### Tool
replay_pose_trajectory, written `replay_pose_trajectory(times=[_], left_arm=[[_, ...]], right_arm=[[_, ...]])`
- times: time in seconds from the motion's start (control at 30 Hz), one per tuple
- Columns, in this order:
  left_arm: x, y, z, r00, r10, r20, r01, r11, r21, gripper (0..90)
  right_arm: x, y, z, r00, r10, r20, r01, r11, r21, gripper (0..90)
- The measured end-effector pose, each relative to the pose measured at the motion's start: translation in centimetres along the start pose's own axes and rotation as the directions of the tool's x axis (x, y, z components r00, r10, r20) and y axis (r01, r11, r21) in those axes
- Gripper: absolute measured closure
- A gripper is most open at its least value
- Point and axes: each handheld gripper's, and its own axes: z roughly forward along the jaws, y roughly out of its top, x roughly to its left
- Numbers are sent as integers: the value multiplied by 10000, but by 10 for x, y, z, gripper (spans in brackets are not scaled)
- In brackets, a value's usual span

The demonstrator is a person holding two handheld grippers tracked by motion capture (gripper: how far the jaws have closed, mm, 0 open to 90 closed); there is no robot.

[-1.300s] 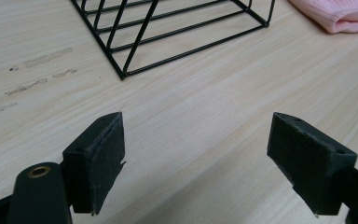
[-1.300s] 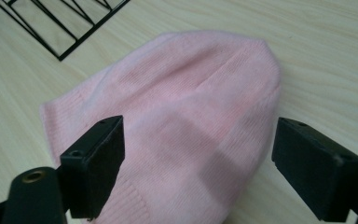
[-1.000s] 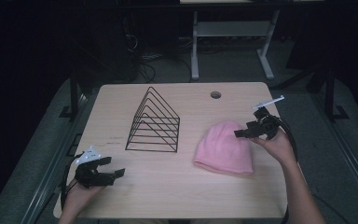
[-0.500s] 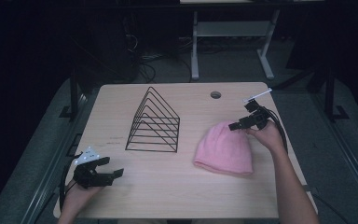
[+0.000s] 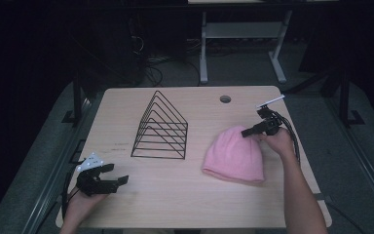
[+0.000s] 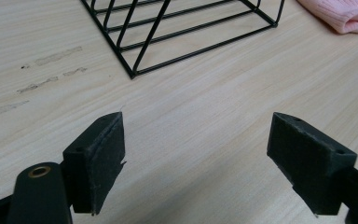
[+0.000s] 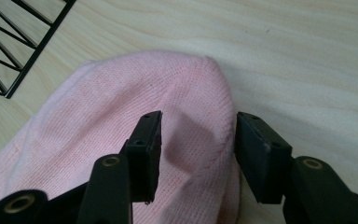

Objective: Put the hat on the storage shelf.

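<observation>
1. Spreading wide under everything is the table (image 5: 185,204), pale wood, with a small round hole (image 5: 225,99) near its far edge.
2. Next in size, the black wire rack (image 5: 161,127) stands upright left of centre, a row of triangular frames, well apart from both hands.
3. Then the pink knit hat (image 5: 234,155) lies flat just right of the rack, crown toward the far side, its open brim toward the person.
4. Right gripper (image 7: 196,140) is on it now! Its jaws stand partly spread, straddling a raised fold of knit at the crown edge; the fabric bunches between them, so a pinch looks imminent, though I judge they are not yet clamped.
5. Left gripper (image 5: 100,178) rests low at the near left corner, jaws spread wide over bare wood, holding nothing; parked out of the way, I'd say, leaving the hat to the other hand.
</observation>
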Motion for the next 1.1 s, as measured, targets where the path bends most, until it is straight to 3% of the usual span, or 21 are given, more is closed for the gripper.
replay_pose_trajectory(times=[0.23,0.6,0.77,0.93,1.1], left_arm=[[2,-2,-1,10000,-69,-44,69,10000,25,196],[3,0,-1,9996,-200,200,202,9998,-85,198],[5,-1,0,9993,-263,253,264,9996,-29,204],[5,-1,0,9994,-220,255,221,9998,-31,206],[3,-2,-1,9994,-212,278,215,9997,-86,206]], right_arm=[[-4,-7,9,9992,220,-334,-223,9997,-91,616],[-5,-11,8,9967,394,-704,-422,9983,-392,762],[2,-12,2,9943,136,-1059,-215,9970,-739,791],[9,-12,-5,9944,-41,-1058,-53,9961,-881,794],[26,-9,-22,9905,-580,-1245,402,9892,-1410,801]])
